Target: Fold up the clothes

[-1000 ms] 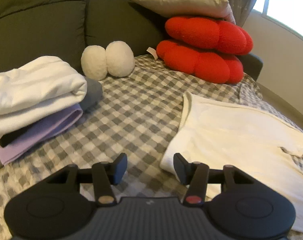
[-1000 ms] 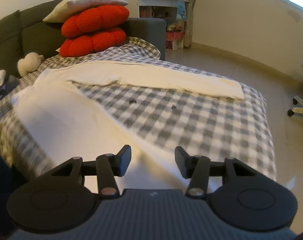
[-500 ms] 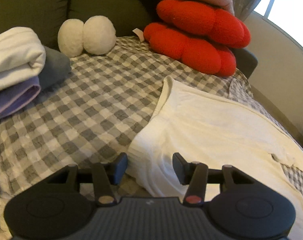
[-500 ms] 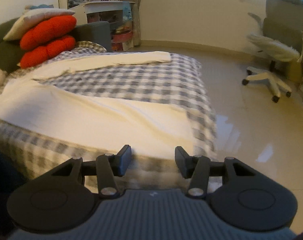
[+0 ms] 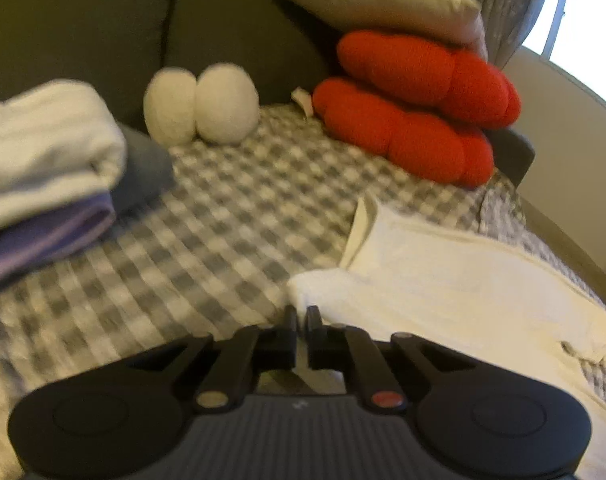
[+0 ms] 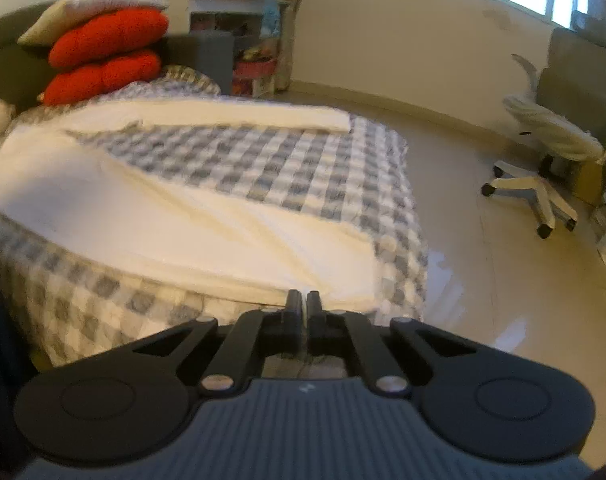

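**Two grippers pinched on one cream garment**

Left wrist view: the left gripper (image 5: 301,316) has its fingers drawn nearly together on the near corner of the cream garment (image 5: 455,280), which lies flat on the checked blanket (image 5: 207,240). Only this view shows the folded stack (image 5: 43,168) of white, grey and purple clothes at the left edge, cut off by the frame, and the two white plush balls (image 5: 201,104) against the dark sofa back. Everything is blurred; the pinched cloth between the pads is barely visible.

Right wrist view: the right gripper (image 6: 304,304) is likewise squeezed on the garment's (image 6: 151,216) near hem at the blanket's (image 6: 263,168) corner. Only here do the long far sleeve, bare floor (image 6: 483,280) and office chair (image 6: 543,160) show. Red cushions (image 6: 103,56) appear in both views.
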The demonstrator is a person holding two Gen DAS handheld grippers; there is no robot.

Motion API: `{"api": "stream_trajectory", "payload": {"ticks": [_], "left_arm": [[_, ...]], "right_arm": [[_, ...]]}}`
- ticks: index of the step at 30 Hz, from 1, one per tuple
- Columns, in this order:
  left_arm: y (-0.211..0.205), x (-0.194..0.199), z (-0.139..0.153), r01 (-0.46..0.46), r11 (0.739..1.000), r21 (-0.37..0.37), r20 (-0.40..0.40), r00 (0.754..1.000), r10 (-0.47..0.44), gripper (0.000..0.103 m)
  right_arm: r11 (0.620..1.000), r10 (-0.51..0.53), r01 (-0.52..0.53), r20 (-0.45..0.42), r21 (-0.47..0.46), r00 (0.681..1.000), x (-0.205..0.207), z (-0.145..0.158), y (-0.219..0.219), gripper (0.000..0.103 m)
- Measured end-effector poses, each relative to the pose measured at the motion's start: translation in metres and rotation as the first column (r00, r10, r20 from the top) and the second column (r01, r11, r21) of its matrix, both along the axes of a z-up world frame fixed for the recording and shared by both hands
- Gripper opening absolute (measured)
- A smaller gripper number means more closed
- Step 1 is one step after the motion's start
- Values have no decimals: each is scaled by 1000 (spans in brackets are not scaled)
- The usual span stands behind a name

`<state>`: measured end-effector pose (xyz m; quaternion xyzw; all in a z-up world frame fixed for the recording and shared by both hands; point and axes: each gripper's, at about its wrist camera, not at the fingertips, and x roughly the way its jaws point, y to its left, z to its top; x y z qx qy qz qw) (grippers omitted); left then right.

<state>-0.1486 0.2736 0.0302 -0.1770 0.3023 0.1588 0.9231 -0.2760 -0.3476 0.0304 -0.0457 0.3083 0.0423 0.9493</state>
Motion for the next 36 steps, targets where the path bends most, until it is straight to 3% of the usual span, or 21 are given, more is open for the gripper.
{"api": "stream_trajectory", "payload": {"ticks": [8,14,16,18,20,22,27,32,34,36], "left_arm": [[14,-3,-9,-21,999,-44,-12,1000,20,4],[13,-2,-11,-1,1000,-24,-13,1000,1,4],[9,0,-13,7,1000,-16,-24,1000,-7,4],[7,-1,-13,13,1000,-5,-24,1000,-13,4],[8,-1,-13,15,1000,-6,-23,1000,-15,5],[9,-1,-13,16,1000,-13,-23,1000,-16,5],[10,-1,-13,18,1000,-21,-21,1000,-18,5],[8,1,-12,22,1000,-11,-24,999,-22,5],[9,1,-11,17,1000,-9,-25,1000,-17,5],[11,-1,-7,4,1000,-15,-20,1000,-5,5]], "right_arm": [[1000,-22,22,-23,-18,1000,-5,-10,2,1],[999,-34,34,2,-29,999,-8,-3,-2,1],[998,-30,29,-11,-64,999,-4,-10,3,4],[995,-16,15,-12,-99,1000,-6,-16,10,15],[996,-18,18,-6,-89,1000,-9,-15,9,18],[998,-43,43,-2,-51,999,-11,-12,1,33],[981,-146,144,2,129,989,-10,-6,-26,36],[884,-223,246,-102,398,969,-2,-17,-55,36],[866,-254,276,-108,417,961,-4,-18,-59,10],[862,-280,298,-103,411,954,-8,-14,-62,3]]}}
